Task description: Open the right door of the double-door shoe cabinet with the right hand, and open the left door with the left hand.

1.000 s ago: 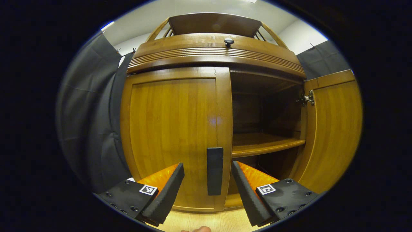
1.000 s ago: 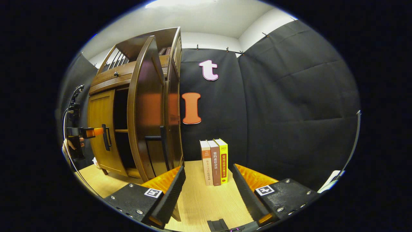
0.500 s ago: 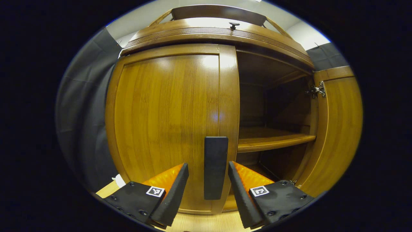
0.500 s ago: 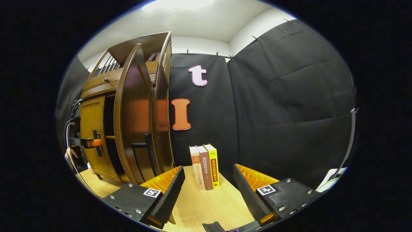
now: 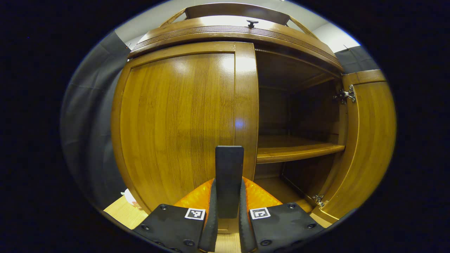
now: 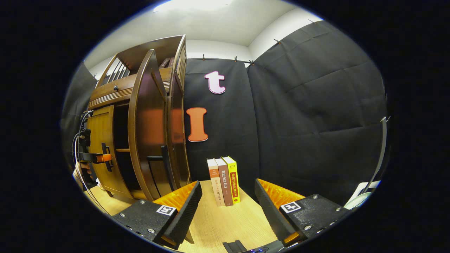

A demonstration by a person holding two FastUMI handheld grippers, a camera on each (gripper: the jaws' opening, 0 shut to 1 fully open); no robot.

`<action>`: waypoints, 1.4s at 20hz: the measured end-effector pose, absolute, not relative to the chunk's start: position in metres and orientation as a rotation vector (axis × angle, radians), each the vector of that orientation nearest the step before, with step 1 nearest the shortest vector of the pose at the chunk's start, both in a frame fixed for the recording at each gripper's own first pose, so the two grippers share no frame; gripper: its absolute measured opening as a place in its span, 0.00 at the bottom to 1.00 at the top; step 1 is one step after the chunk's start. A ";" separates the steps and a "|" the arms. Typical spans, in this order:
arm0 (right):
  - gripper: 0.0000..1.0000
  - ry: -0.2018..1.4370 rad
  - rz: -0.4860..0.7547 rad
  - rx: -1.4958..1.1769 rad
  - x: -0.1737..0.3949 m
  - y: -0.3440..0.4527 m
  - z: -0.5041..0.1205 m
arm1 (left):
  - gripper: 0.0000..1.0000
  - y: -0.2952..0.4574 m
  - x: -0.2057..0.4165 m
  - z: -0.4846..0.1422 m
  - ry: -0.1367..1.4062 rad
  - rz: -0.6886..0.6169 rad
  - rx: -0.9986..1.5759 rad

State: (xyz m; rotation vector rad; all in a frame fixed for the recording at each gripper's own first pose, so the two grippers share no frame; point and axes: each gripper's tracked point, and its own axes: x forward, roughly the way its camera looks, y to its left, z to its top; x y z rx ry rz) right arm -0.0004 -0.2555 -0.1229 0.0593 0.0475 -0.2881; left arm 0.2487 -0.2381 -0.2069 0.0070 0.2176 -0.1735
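Black cloth booth, light wood table (image 6: 225, 218) carrying the shoe cabinet (image 6: 116, 91) at left and three books (image 6: 224, 181) standing near the back wall. Right door (image 5: 365, 140) stood swung wide, shelf (image 5: 295, 149) and dark inside exposed. Left door (image 5: 182, 116) was flush shut, glossy brown wood, hinged on its far-left edge. Its handle (image 5: 229, 175), a black vertical bar by the door's right edge, ran straight up between the left gripper (image 5: 227, 211) fingers, which were clamped on both sides of it. Right gripper (image 6: 226, 207) hung off to the right of the cabinet, fingers spread, holding nothing. Judged next: the left pulls toward the person, swinging the door leftward around its hinge.
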 end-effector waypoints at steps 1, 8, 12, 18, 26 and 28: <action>0.99 0.049 -0.289 0.057 -0.002 -0.254 -0.122 | 0.29 -0.237 0.246 -0.207 0.208 -0.186 0.019; 0.99 0.044 -0.288 0.064 -0.023 -0.238 -0.110 | 0.22 -0.225 0.207 -0.198 0.215 -0.282 -0.019; 0.93 0.036 -0.273 0.063 -0.032 -0.222 -0.101 | 0.27 -0.206 0.173 -0.192 0.218 -0.312 -0.016; 0.92 0.036 -0.221 0.096 -0.033 -0.190 -0.100 | 0.17 -0.169 0.132 -0.183 0.222 -0.321 0.003; 0.92 0.005 -0.153 0.095 -0.034 -0.159 -0.086 | 0.22 -0.120 0.098 -0.174 0.222 -0.281 0.014; 0.93 0.001 -0.141 0.083 -0.035 -0.152 -0.083 | 0.22 -0.108 0.091 -0.173 0.219 -0.276 0.013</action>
